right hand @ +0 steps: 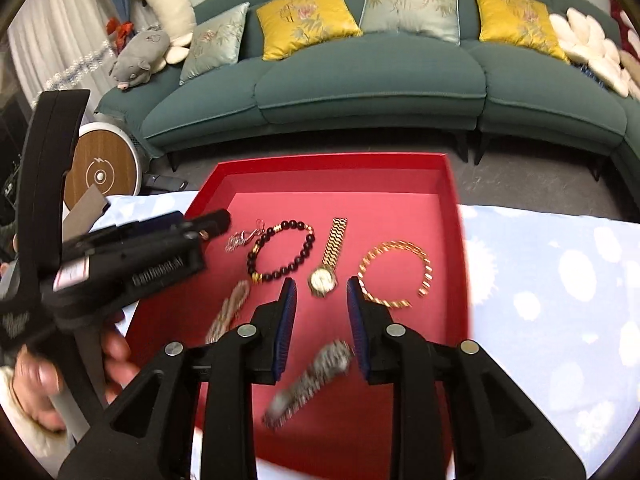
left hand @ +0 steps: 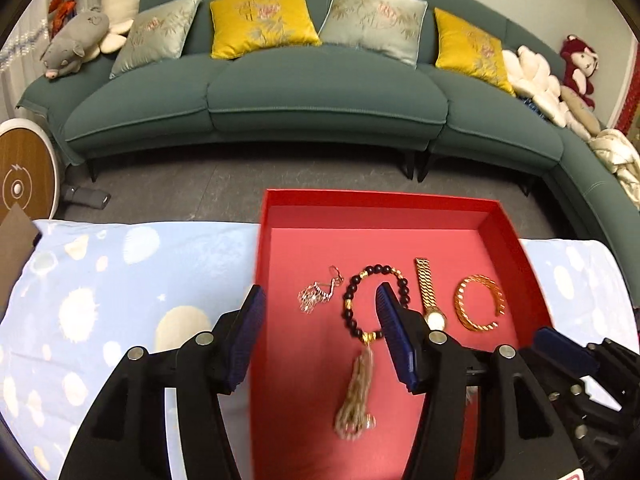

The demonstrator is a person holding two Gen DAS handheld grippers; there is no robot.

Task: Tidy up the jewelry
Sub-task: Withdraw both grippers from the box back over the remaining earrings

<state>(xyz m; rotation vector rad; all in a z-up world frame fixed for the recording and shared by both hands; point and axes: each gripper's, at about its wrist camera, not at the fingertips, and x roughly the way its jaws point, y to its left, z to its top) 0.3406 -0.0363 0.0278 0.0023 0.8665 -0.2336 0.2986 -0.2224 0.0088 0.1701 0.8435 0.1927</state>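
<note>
A red tray (left hand: 516, 248) (right hand: 454, 208) lies on a blue patterned cloth. In it lie a silver earring piece (left hand: 316, 294) (right hand: 240, 240), a dark bead bracelet (left hand: 360, 300) (right hand: 280, 252) with a tassel (left hand: 358, 392) (right hand: 228, 312), a gold watch (left hand: 430, 296) (right hand: 328, 264) and a gold bangle (left hand: 480, 302) (right hand: 396, 274). A silver watch (right hand: 310, 382), blurred, lies below my right gripper (right hand: 322, 320), which is open and empty. My left gripper (left hand: 320, 332) is open and empty over the tray's left wall; it also shows in the right wrist view (right hand: 216, 220).
The blue cloth (left hand: 100, 292) (right hand: 560, 300) covers the table on both sides of the tray. Behind stand a green sofa (left hand: 320, 92) with cushions and plush toys, and a round wooden-faced device (left hand: 24, 176) on the floor at left.
</note>
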